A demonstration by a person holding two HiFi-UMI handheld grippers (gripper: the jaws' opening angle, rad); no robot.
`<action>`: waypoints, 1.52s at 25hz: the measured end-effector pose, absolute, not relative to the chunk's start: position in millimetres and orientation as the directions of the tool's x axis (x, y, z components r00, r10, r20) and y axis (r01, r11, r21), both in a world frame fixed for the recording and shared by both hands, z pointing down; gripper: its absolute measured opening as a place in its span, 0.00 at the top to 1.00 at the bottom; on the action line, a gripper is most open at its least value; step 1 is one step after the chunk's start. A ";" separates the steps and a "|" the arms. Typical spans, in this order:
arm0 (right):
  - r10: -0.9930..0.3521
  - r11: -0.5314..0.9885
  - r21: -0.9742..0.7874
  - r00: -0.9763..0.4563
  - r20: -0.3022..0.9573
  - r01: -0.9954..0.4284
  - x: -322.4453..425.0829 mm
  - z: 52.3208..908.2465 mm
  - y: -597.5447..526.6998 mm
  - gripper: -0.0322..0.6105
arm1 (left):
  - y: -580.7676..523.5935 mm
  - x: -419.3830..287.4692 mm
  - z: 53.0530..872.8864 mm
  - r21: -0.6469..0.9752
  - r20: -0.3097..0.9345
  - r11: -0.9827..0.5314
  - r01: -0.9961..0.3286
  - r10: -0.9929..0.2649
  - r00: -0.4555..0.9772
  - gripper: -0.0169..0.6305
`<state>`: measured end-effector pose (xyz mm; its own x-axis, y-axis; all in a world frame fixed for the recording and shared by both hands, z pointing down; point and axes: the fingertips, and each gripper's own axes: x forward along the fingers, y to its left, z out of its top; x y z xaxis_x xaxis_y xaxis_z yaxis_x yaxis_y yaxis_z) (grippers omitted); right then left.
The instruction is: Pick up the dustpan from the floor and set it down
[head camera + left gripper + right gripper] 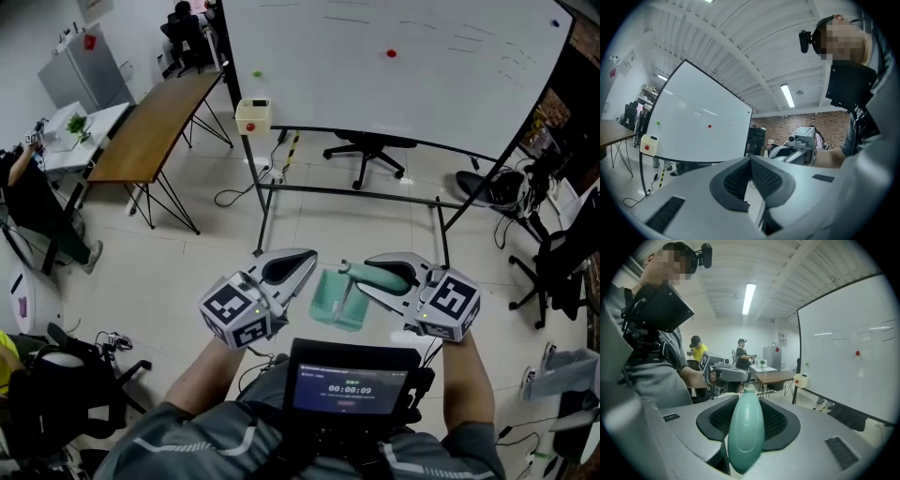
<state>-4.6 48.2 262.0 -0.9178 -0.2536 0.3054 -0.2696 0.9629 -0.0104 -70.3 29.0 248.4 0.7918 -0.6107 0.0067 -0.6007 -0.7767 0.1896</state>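
Note:
In the head view a pale green dustpan [337, 302] hangs above the floor in front of me, its pan toward the left. My right gripper [364, 277] is shut on its rounded green handle [377, 274]. The right gripper view shows that handle [746, 430] clamped between the dark pads, sticking out past the right gripper [746, 397]. My left gripper [298, 265] hovers just left of the pan without touching it. In the left gripper view the pads of the left gripper [750, 160] meet with nothing between them.
A large whiteboard [394, 66] on a black frame stands ahead, with a yellow box [252, 115] on its left post. A wooden table [155, 127] is at the far left, an office chair [367, 150] behind the board, cables [239, 192] on the floor. Two people [740, 352] stand far off.

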 end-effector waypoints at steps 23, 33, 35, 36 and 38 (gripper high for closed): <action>-0.287 0.951 -0.022 -0.905 0.314 -0.309 -32.0 266.1 25.7 0.70 | 12.6 -111.4 258.3 0.196 0.012 -0.775 -0.601 -0.611 0.792 0.93; -0.345 0.929 -0.021 -0.886 0.309 -0.369 -63.7 280.7 -19.7 0.70 | -25.8 -162.7 278.1 0.204 0.035 -0.786 -0.584 -0.590 0.807 0.93; -0.350 0.927 -0.023 -0.886 0.302 -0.374 -69.3 284.1 -35.2 0.70 | -39.0 -167.7 282.2 0.203 0.044 -0.789 -0.580 -0.584 0.810 0.93; -0.350 0.926 -0.029 -0.888 0.298 -0.375 -70.1 286.3 -44.6 0.70 | -47.3 -169.1 284.7 0.205 0.047 -0.786 -0.583 -0.587 0.809 0.93; -0.343 0.928 -0.043 -0.892 0.295 -0.371 -67.0 291.2 -63.8 0.70 | -66.3 -168.0 289.3 0.212 0.050 -0.777 -0.593 -0.598 0.800 0.93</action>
<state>-67.0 -63.8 291.2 -0.8918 -0.3428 0.2951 -0.3709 0.9277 -0.0431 -168.0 -66.3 289.3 0.8002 -0.5977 0.0502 -0.5934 -0.7766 0.2115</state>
